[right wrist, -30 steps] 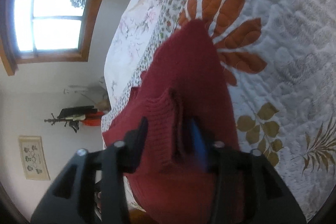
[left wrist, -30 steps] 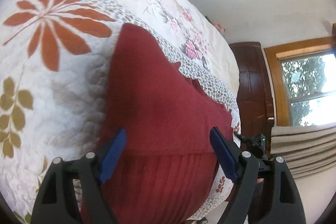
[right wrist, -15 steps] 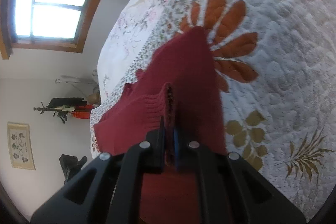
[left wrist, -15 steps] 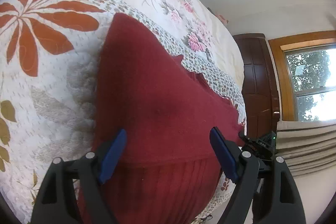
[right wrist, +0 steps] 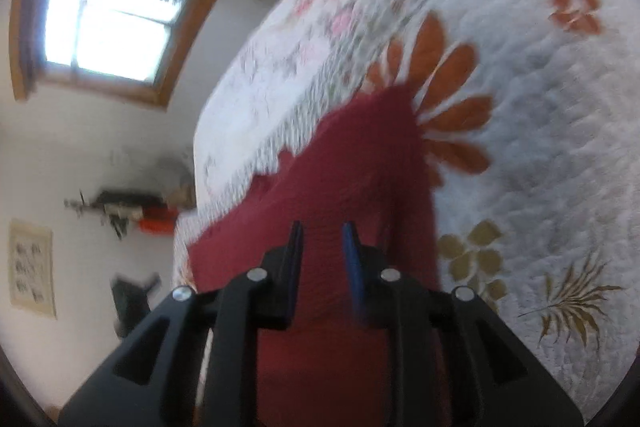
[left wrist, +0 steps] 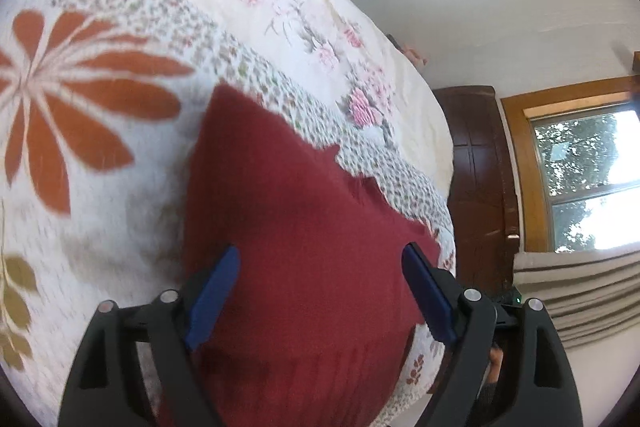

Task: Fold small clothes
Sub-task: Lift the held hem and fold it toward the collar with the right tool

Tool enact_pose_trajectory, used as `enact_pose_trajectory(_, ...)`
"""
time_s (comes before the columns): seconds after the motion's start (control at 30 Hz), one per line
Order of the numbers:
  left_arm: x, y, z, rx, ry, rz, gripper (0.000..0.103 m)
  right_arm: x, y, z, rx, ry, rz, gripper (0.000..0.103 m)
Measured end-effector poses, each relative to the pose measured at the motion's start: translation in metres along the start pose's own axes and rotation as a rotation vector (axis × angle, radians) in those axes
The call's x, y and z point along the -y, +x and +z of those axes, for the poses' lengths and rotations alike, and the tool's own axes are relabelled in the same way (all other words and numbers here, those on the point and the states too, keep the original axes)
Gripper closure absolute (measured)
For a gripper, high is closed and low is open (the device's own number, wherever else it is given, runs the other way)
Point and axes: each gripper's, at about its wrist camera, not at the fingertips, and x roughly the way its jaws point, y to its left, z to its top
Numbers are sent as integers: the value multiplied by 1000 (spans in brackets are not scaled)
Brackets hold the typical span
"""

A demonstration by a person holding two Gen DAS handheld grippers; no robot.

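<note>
Both tongs [left wrist: 320,267] [right wrist: 322,239] hover above red sweater [left wrist: 300,227]

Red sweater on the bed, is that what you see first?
Yes, the dark red sweater catches the eye first, lying on the white quilt near its big orange flower. The open left gripper frames it. A bright window glows in the right wrist view.

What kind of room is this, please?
Most likely a bedroom in a home. A dark red knitted garment lies on a bed with a flowered quilt; a dark wooden wardrobe and a curtained window stand behind.
</note>
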Motion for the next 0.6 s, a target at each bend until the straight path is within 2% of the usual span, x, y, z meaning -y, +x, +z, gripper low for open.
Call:
enact_pose_trajectory(0.07,-5,12,8,-27,-14,21,18,10,19,-3,-41,19,-40,85)
enact_pose_trajectory(0.1,-9,19,10,-50,-24,34,18,19,24,-3,-44,33,-51,94)
enact_pose_trajectory(0.17,-17,32,9,-94,-30,65,19,37,26,-2,-33,94,-45,102)
enact_pose_trajectory(0.23,-21,29,4,-93,-30,74,19,41,14,-3,2,105,-44,97)
enact_pose_trajectory(0.27,-22,23,1,-81,-34,62,18,39,9,-5,10,98,-46,87)
enact_pose_trajectory(0.3,-22,15,-4,-70,-34,46,17,35,1,-8,18,81,-57,70)
enact_pose_trajectory(0.33,-22,10,-8,-66,-29,40,16,32,-5,-11,23,63,-56,66)
enact_pose_trajectory(0.47,-27,-12,-29,-49,-14,29,14,24,-2,-22,-9,19,-32,65)
enact_pose_trajectory(0.53,-35,-12,-44,-65,-27,28,13,30,10,-25,-30,31,-50,63)
enact_pose_trajectory(0.6,-42,-5,-56,-97,-24,64,13,39,14,-27,-28,51,-86,65)
